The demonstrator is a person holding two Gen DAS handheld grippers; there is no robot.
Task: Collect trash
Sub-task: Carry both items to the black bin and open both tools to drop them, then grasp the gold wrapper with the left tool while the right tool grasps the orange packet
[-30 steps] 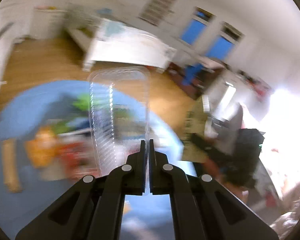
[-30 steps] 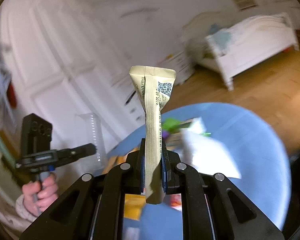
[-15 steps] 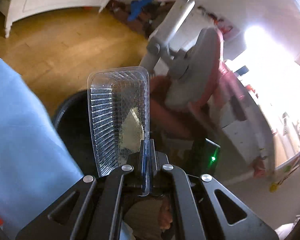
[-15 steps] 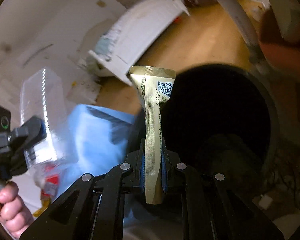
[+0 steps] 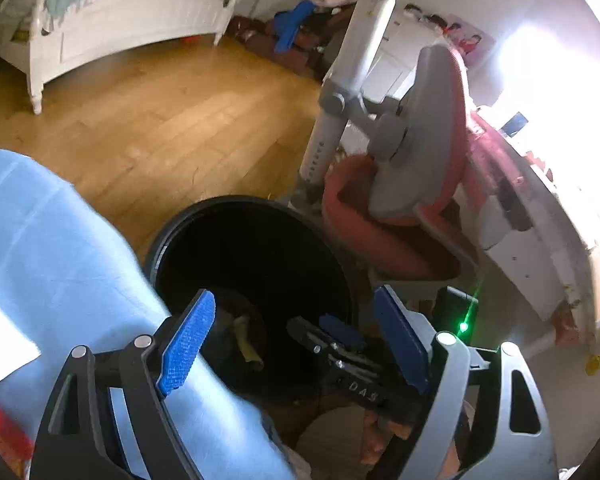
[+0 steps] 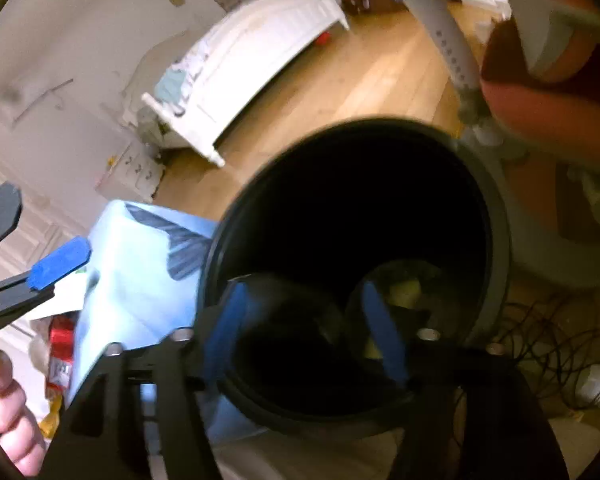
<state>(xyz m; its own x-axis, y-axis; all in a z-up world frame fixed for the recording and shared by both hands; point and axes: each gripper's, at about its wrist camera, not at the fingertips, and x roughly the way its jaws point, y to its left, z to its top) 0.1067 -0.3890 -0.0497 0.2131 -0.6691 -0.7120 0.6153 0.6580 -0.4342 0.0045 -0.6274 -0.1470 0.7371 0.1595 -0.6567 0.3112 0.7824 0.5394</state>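
A black round trash bin (image 5: 256, 248) stands on the wood floor beside the blue-covered table (image 5: 60, 248). My left gripper (image 5: 292, 336) is open and empty over the bin's near rim. A yellowish wrapper (image 5: 246, 342) lies inside the bin. My right gripper (image 6: 308, 328) is open and empty above the bin (image 6: 360, 216), with pale trash (image 6: 404, 292) at the bottom. The right gripper's blue pads also show in the left wrist view (image 5: 340, 330). The left gripper's blue pad shows in the right wrist view (image 6: 58, 262).
A red and grey child's chair (image 5: 404, 184) stands right behind the bin. A white bed (image 5: 112, 36) is across the wood floor. Red and yellow wrappers (image 6: 60, 356) and white paper (image 5: 0, 340) lie on the table. Cables (image 6: 560, 352) lie on the floor right of the bin.
Both grippers opened over the bin. The clear plastic tray left my left gripper and the tan wrapper left my right gripper; both dropped out of my grip.
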